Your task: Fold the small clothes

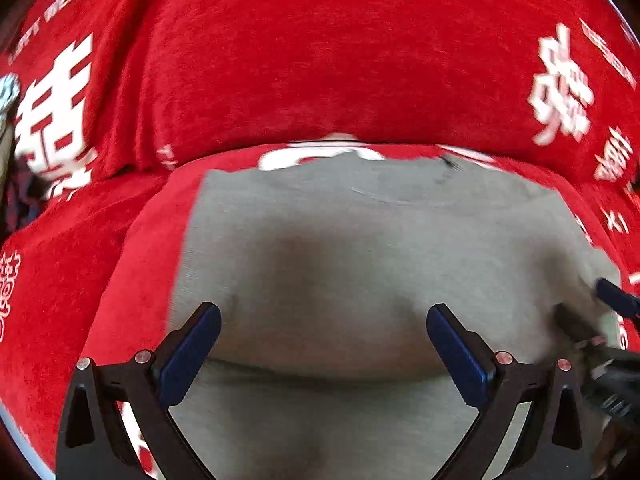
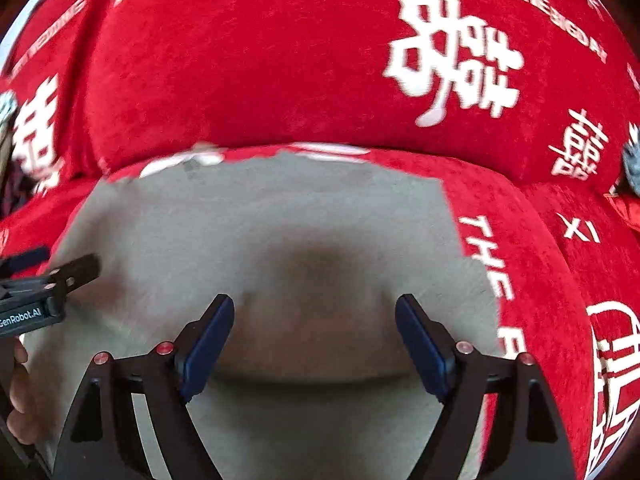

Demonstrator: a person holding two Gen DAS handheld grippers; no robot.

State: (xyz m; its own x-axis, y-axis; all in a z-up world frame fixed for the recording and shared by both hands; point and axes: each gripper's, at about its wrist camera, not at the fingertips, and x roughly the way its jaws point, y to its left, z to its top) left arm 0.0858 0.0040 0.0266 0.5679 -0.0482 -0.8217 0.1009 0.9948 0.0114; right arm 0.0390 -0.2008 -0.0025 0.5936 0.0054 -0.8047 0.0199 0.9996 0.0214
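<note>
Grey garment flat on red cover, both tongs spread above it

Grey garment [image 1: 360, 248] lies spread on a red cover [image 1: 280, 60] printed with white double-happiness characters and English lettering. Behind it the red cloth rises in a padded bulge; whether this is a sofa or a bed cannot be told. The garment's far edge runs close to the foot of that bulge, and a fold line crosses the cloth on the near side, just at the fingertips in both views.

Left tongs [image 1: 324, 344] stand wide apart over the grey fabric, blue pads [image 1: 188, 356] facing inward, nothing between them. Right tongs [image 2: 315, 340] are likewise spread, blue pads [image 2: 206, 344] bare, over the same garment.

From the left wrist view the right tongs enter at the lower right edge, blurred, over the garment's right side. From the right wrist view the left tongs reach in from the left edge, with the holder's fingers [image 2: 18, 392] visible below them.
</note>
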